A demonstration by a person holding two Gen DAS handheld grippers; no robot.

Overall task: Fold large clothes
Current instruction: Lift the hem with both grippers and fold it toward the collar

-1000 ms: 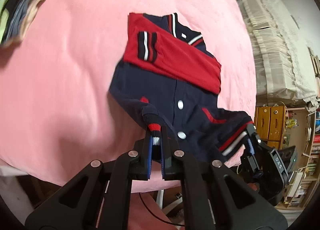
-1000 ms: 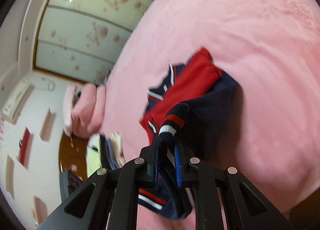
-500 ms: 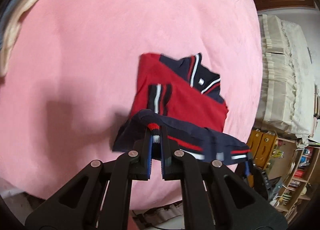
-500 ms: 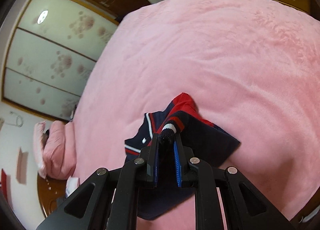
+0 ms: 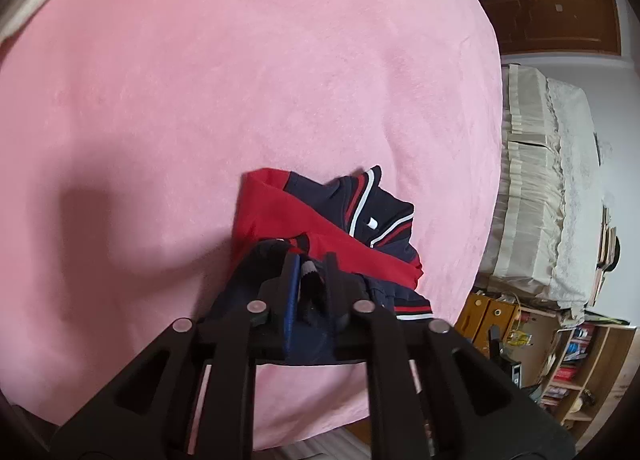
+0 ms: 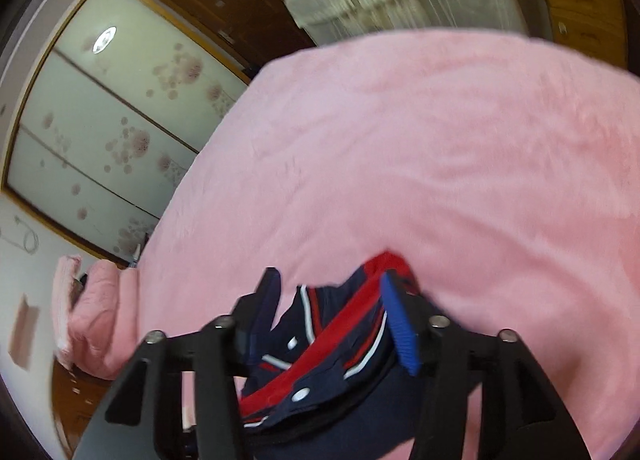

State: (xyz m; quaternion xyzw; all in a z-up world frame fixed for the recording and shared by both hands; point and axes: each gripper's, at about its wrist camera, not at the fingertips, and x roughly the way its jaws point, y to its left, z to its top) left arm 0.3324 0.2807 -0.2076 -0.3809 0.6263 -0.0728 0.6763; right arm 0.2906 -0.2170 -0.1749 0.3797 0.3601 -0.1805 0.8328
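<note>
Jacket (image 5: 320,216), collar away; left gripper (image 5: 310,276) fingers clamping hem, right gripper (image 6: 328,300) fingers apart.

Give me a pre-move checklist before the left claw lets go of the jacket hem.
1. Right claw open: ok, fingers spread wide.
2. Left claw gripping the varsity jacket hem: ok, fabric sits between its fingers.
3. Hem brought up over the red sleeve: ok.
4. Collar left uncovered: ok.
5. Fold edges aligned: cannot tell, both claws block the near side.
6. Jacket fully on the pink blanket: ok.
</note>
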